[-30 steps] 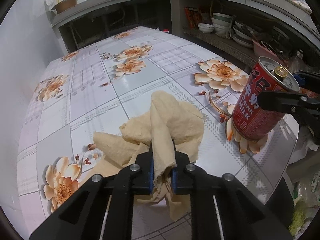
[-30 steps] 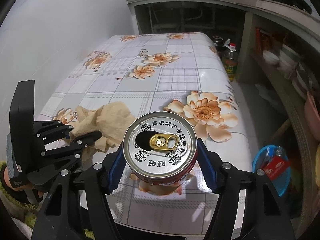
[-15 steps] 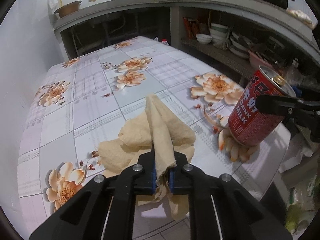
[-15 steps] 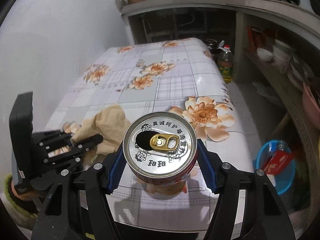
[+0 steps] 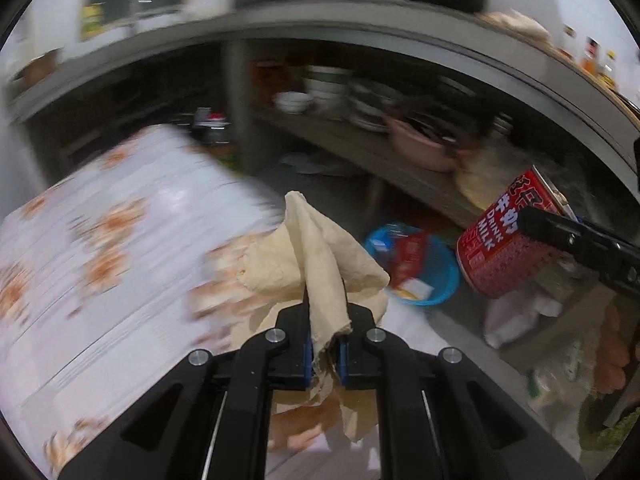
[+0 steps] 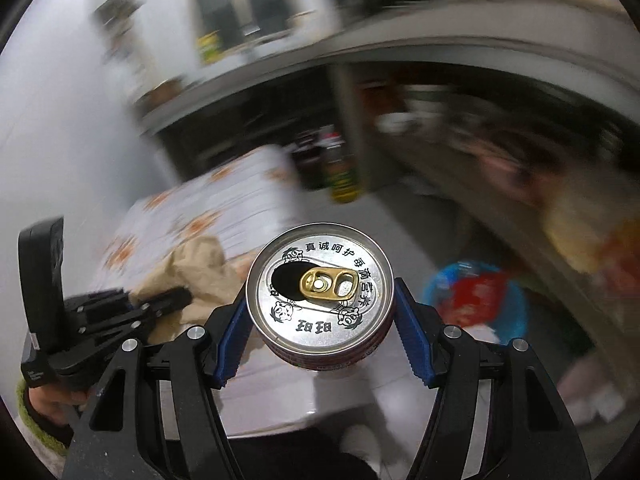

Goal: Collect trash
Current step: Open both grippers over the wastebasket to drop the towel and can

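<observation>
— What changed?
— Both hands swung away from the desk (image 5: 100, 240). The left gripper (image 5: 325, 344) jaws pinch the crumpled paper (image 5: 320, 264); the right gripper (image 6: 320, 340) jaws squeeze the milk can (image 6: 320, 288).
— Where now?
— In the air, near the blue basket (image 5: 448, 280). Dropping comes next, I think.

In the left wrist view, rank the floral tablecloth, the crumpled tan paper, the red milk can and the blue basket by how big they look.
1. Floral tablecloth.
2. Crumpled tan paper, though it sits nearest the camera.
3. Red milk can and blue basket look about alike; unranked.
</observation>
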A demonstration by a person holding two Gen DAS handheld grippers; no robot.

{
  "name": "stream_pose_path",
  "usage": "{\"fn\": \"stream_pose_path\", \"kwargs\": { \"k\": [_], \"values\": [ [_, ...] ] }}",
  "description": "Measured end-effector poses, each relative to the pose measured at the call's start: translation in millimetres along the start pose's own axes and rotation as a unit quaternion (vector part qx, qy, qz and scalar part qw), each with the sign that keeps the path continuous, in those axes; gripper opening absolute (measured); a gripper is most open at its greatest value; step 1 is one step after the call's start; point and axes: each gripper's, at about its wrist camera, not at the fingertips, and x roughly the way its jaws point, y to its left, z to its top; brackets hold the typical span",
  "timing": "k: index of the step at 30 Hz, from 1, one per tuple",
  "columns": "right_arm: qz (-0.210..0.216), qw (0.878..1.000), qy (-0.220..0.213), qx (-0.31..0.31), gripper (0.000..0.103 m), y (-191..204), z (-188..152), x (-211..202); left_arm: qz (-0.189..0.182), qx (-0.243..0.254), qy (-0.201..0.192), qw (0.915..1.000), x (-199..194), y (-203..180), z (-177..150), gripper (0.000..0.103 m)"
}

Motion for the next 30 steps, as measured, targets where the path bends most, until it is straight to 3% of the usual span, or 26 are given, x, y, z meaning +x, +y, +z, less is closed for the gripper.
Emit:
{"fn": "stream_pose_path", "kwargs": {
  "k": [5,9,14,18,21,22,25,30],
  "values": [
    [-0.060,0.994,0.019,0.094,0.063,-88,-7,11,-0.060,0.049,0.067,0.9947,75,-62,41,0.009],
    [-0.080,0.985,0.052,0.146,0.063,-139,-24,42,-0.087,0.078,0.134,0.9840,148,-100,62,0.010],
    [-0.092,0.968,0.086,0.216,0.063,-196,-39,98,-0.088,0.108,0.210,0.9677,244,-139,68,0.011],
    [-0.108,0.956,0.082,0.259,0.063,-230,-32,139,-0.079,0.126,0.233,0.9609,301,-156,74,0.011],
    [-0.120,0.953,0.073,0.268,0.064,-247,-23,164,-0.084,0.127,0.249,0.9565,336,-162,79,0.024],
    [-0.123,0.951,0.078,0.272,0.065,-252,-21,176,-0.107,0.133,0.257,0.9513,346,-163,82,0.035],
    [-0.126,0.949,0.086,0.276,0.070,-258,-25,192,-0.096,0.095,0.242,0.9609,361,-156,92,0.057],
    [-0.123,0.950,0.077,0.278,0.071,-251,-35,175,-0.111,0.079,0.234,0.9626,347,-157,101,0.060]
  ]
}}
